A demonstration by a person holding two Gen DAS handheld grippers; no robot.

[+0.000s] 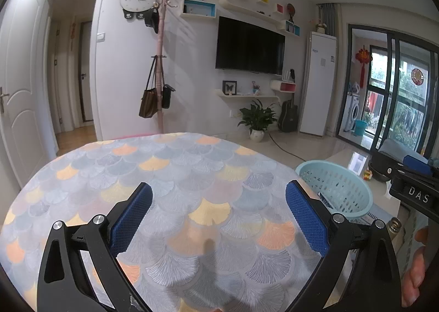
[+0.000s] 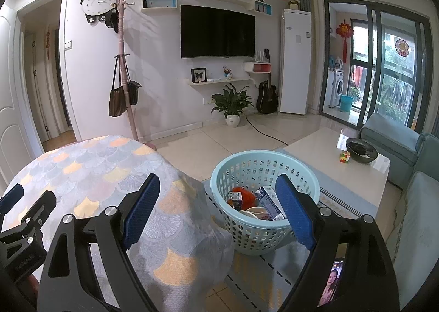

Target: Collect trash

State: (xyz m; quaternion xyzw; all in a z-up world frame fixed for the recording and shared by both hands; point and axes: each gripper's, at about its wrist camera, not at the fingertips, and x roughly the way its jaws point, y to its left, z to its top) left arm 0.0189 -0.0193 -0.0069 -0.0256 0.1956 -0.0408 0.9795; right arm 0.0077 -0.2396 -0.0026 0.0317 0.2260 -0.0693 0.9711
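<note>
A light blue plastic basket [image 2: 236, 169] stands on the floor beside the table and holds several pieces of trash: a blue-and-white carton [image 2: 267, 198], an orange wrapper [image 2: 247, 194] and a small box [image 2: 235, 198]. It also shows in the left wrist view [image 1: 337, 185]. My right gripper [image 2: 216, 202] is open and empty, above the table's right edge and the basket. My left gripper [image 1: 219, 207] is open and empty over the table [image 1: 178, 163], which wears a scale-patterned cloth. No trash shows on the cloth.
A low white coffee table [image 2: 323, 152] with a dark bowl [image 2: 361, 150] and a puzzle cube [image 2: 344, 156] stands to the right, with a grey sofa [image 2: 417, 202] beyond. A phone [image 2: 332, 281] lies low right. A coat rack [image 2: 124, 70] and plant [image 2: 231, 103] stand by the wall.
</note>
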